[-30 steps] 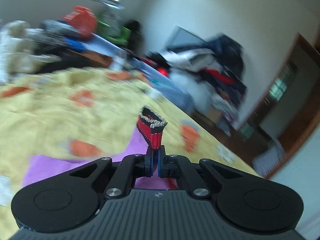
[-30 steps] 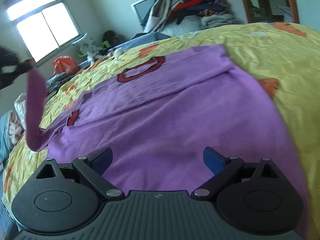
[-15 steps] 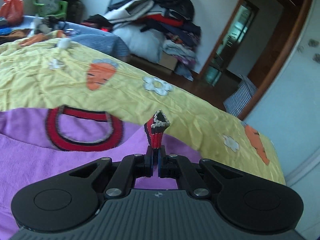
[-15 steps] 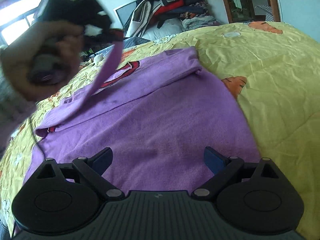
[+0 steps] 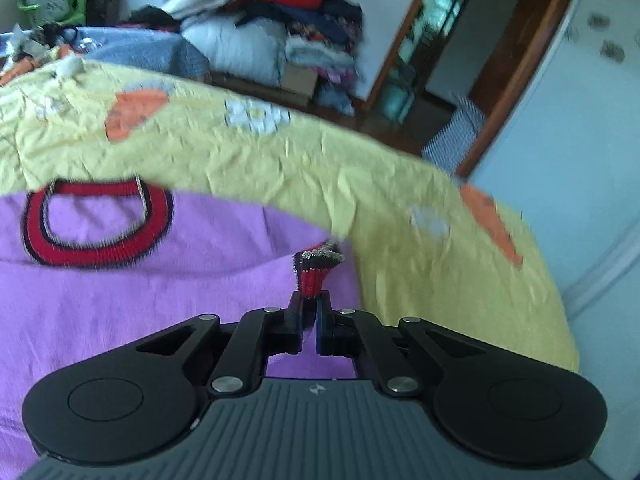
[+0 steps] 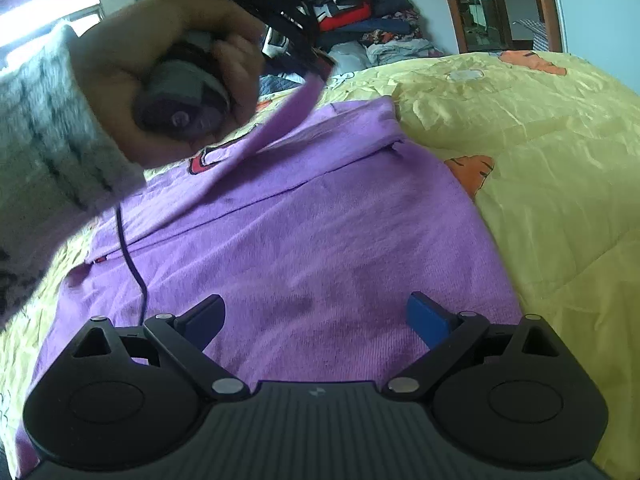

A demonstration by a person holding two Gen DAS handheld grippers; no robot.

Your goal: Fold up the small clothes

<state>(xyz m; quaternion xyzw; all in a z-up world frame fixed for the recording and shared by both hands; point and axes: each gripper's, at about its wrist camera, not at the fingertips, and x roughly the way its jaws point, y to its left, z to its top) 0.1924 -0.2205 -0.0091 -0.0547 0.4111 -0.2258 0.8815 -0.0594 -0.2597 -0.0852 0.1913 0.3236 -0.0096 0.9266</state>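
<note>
The left gripper is clamped on the red-trimmed cuff of the purple top lying on the yellow bedspread, its sleeve mid-fold, while the right gripper hangs with jaws apart, so most folding remains.

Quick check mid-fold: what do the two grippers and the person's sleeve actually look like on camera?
Both grippers are black: a ribbed grey-black body, two round discs, silver pivot screws and a small white logo. The right gripper has blue finger pads. The left gripper has slim black fingers; a thin dark cable hangs below its handle. The person's sleeve is fuzzy grey-white knit.
</note>
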